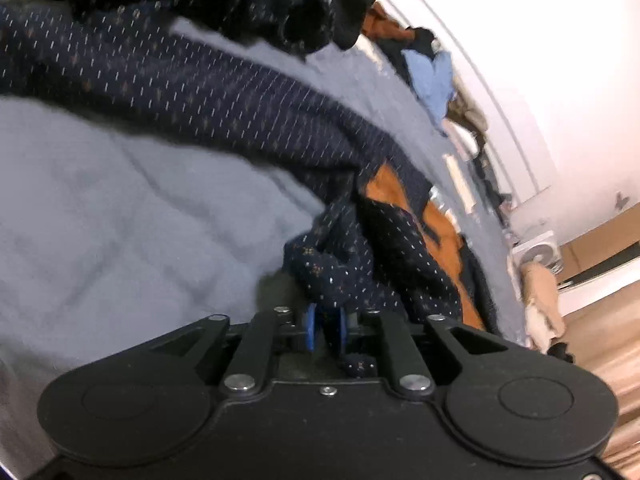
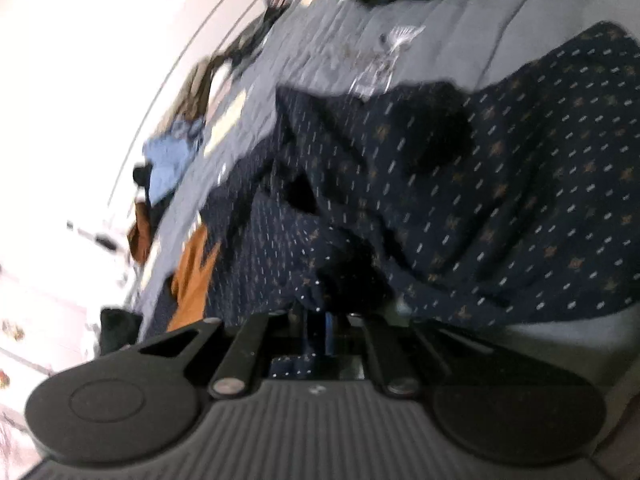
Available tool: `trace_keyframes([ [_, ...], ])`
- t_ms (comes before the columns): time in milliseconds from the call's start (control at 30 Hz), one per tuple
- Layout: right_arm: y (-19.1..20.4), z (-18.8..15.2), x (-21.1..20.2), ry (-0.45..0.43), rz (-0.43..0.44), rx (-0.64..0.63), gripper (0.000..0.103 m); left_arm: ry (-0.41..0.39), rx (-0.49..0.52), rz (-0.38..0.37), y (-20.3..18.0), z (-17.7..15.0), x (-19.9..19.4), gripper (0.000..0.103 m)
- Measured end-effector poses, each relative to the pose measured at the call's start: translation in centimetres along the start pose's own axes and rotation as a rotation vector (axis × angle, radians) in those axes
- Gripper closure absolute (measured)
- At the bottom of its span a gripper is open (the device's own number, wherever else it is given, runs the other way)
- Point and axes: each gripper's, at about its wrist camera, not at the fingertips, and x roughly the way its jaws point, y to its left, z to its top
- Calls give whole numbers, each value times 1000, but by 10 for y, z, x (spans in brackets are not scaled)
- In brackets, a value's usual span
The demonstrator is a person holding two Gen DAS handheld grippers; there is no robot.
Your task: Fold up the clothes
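Note:
A dark navy patterned garment (image 1: 208,92) with small white dashes and gold motifs lies stretched across a grey bed cover (image 1: 120,208). My left gripper (image 1: 326,326) is shut on a bunched edge of this garment, with cloth pinched between its blue pads. In the right wrist view the same navy garment (image 2: 500,200) spreads up and to the right. My right gripper (image 2: 320,332) is shut on another fold of it, and the cloth hides the fingertips. An orange-brown garment (image 1: 440,232) lies beside the navy one and shows again in the right wrist view as an orange-brown garment (image 2: 194,276).
A heap of dark clothes (image 1: 280,4) sits at the far end of the bed. A light blue garment (image 1: 434,80) and other clothes lie along the white wall (image 1: 560,60). A white fan (image 1: 536,252) stands on the wooden floor (image 1: 600,340). A clothes hanger (image 2: 384,60) rests on the cover.

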Motion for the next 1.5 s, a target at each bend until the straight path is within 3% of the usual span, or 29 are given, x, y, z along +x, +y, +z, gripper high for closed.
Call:
trace_keyframes([
  [33, 1, -1, 2, 10, -3, -5, 93, 6, 11, 6, -1, -2, 3, 83],
  [133, 4, -3, 4, 27, -5, -17, 90, 10, 4, 1, -2, -4, 12, 53],
  [167, 4, -2, 4, 25, -3, -17, 88, 5, 1, -12, -2, -4, 13, 53],
  [333, 3, -4, 6, 23, 27, -9, 80, 5, 35, -18, -6, -7, 25, 55],
  [367, 4, -4, 5, 19, 24, -23, 80, 3, 45, -15, -7, -8, 26, 63],
  [433, 7, -6, 5, 13, 20, -49, 93, 4, 77, 0, -10, -9, 26, 94],
  [767, 19, 2, -40, -14, 92, 27, 96, -45, 114, -78, -15, 8, -33, 95],
  [1067, 0, -36, -102, 91, 77, 44, 96, 38, 128, -29, 16, -24, -109, 95],
  [1200, -17, -61, -110, 162, -8, -27, 95, 110, 136, 30, 34, -40, -109, 94],
  [1300, -19, -71, -104, 189, -112, -141, 92, 158, 132, 92, 45, -47, -96, 84],
  [1367, -13, -69, -106, 188, -128, -207, 91, 128, 138, 104, 44, -45, -100, 83],
  [1500, 2, -61, -127, 139, -139, -304, 87, 12, 276, 112, 23, -40, -124, 76],
])
